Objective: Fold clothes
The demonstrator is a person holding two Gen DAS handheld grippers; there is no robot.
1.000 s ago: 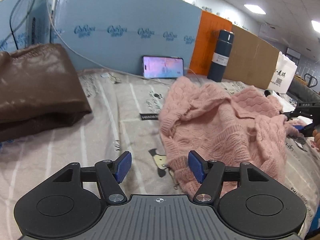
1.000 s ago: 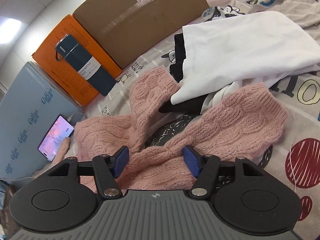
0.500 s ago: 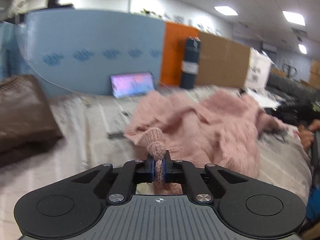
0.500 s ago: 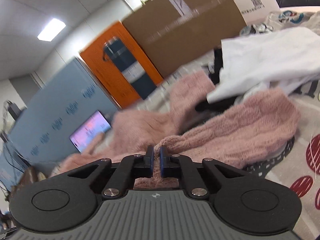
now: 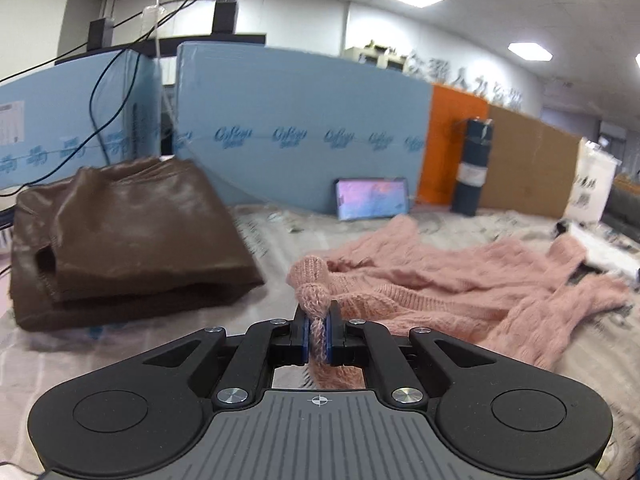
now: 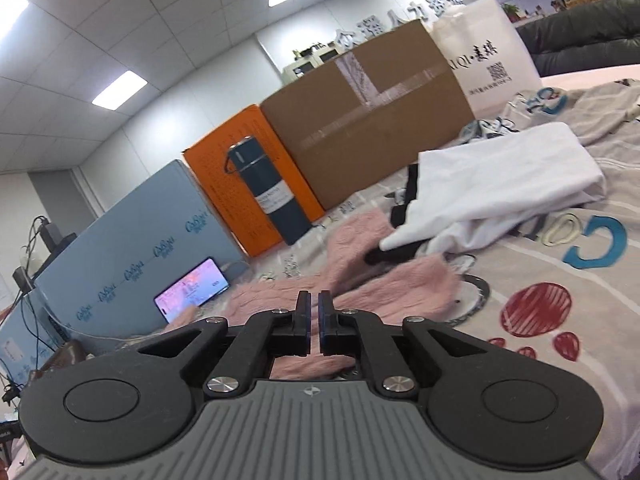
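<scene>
On bedsheet (image 5: pixel 280 240): left gripper (image 5: pixel 317 334) pinches pink sweater (image 5: pixel 440 292); right gripper (image 6: pixel 314 320) near-closed, grasp unclear; panel (image 5: pixel 300 136) "Cofco"?

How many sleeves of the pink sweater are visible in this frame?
2. Both sleeves of the pink sweater stretch away on the bed: one points toward the dark bottle, the other lies beside the white garment.

Fuzzy pink knit sweater (image 5: pixel 460 292), glossy brown leather-look garment (image 5: pixel 128 236), matt cardboard box (image 6: pixel 372 128)
</scene>
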